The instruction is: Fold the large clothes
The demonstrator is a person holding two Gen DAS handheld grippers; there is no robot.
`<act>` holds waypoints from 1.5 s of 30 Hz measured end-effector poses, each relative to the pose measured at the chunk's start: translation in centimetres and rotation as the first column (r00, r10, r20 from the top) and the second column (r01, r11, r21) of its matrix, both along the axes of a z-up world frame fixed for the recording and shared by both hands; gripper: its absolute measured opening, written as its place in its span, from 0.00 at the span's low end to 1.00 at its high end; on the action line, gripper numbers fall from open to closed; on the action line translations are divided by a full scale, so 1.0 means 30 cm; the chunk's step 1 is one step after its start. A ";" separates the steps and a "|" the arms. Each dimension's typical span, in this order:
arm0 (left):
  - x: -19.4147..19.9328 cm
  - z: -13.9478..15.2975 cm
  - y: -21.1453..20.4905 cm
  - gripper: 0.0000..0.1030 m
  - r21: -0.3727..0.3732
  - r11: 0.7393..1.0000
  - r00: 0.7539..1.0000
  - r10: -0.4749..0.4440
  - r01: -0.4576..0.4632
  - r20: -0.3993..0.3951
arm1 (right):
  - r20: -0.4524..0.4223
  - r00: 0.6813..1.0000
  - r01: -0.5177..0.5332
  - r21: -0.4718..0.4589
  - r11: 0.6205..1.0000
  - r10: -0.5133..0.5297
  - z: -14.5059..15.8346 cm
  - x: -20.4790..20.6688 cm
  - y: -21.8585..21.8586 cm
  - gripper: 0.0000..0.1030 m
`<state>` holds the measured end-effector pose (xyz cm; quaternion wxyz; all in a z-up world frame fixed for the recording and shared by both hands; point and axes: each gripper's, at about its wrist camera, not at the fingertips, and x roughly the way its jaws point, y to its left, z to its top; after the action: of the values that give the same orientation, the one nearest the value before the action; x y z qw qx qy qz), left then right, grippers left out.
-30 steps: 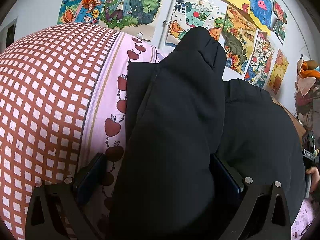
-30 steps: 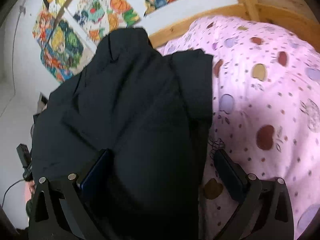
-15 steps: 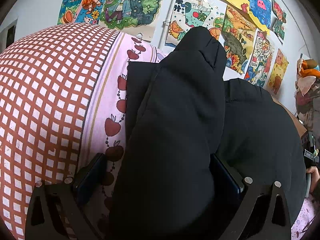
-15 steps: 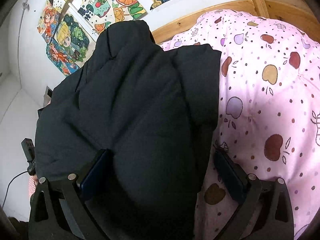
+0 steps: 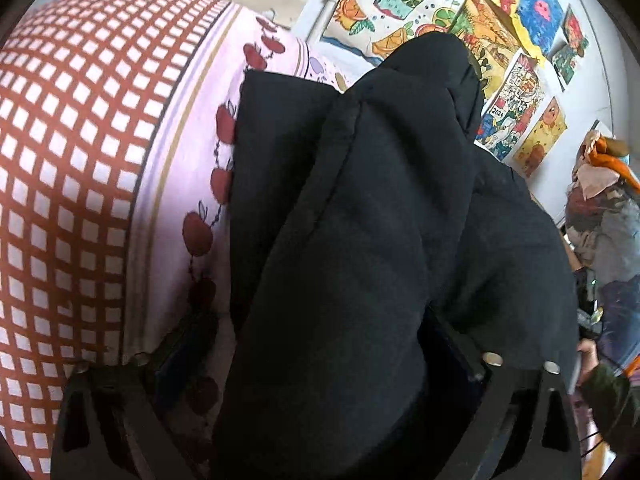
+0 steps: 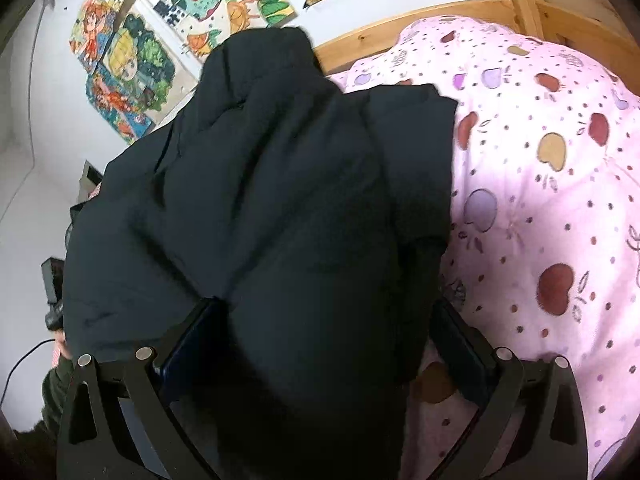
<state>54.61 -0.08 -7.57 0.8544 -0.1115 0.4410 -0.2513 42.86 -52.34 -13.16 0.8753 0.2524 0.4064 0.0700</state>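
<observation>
Jacket: black padded jacket (image 5: 360, 248) is lying bunched on the bed, its near fold rising between the fingers of both grippers, the rest trailing toward the wall of drawings (image 5: 400, 4).
Bedding: pink apple-print quilt (image 6: 540, 200) is lying under the jacket; a red checked cover (image 5: 72, 152) is lying beside it in the left wrist view.
Left gripper (image 5: 320, 364): its jaws are closing around a thick fold of the jacket. The right-hand pad is looking pressed against the cloth, while the left-hand finger (image 5: 180, 352) is standing off it over the quilt, so I am not reading this as a grip yet.
Right gripper (image 6: 320, 340): its jaws are standing wide with a bulky fold filling the gap. The left pad (image 6: 192, 336) is touching cloth; the other side is partly hidden behind the fold, so I cannot tell whether it is clamped.
Step, as I judge it: both tongs are gathering the near edge before carrying it over.
Risk, slipping: padded cloth is springing back, so a shallow bite could let the fold slide out on the lift.
Risk, snagging: the left finger over the quilt could be pinching bedding along with the jacket.
Risk, uneven fold: if one side is catching more layers than the other, the fold could be landing skewed.
</observation>
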 end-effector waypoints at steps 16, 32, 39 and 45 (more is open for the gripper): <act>-0.054 0.209 -0.113 0.23 0.163 0.978 0.990 0.134 -0.127 -0.033 | 0.069 0.997 0.024 -0.112 0.993 -0.016 0.231 -0.079 0.150 0.18; -0.302 0.309 -0.173 0.22 0.146 0.988 0.998 0.037 -0.045 0.056 | 0.171 0.983 0.106 -0.235 0.966 -0.066 0.532 -0.337 0.120 0.15; -0.285 0.149 -0.222 0.23 0.226 0.973 0.999 0.044 -0.046 0.018 | 0.046 0.993 0.115 -0.297 0.948 -0.106 0.385 -0.331 0.115 0.16; -0.281 0.111 -0.225 0.27 0.259 0.965 0.998 0.035 -0.048 0.055 | 0.016 0.993 0.119 -0.350 0.929 -0.121 0.358 -0.299 0.103 0.24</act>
<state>46.19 -6.82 -4.25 0.8774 -0.0013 0.4462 -0.1760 33.90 -49.24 -2.43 0.9077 0.1170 0.3988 -0.0579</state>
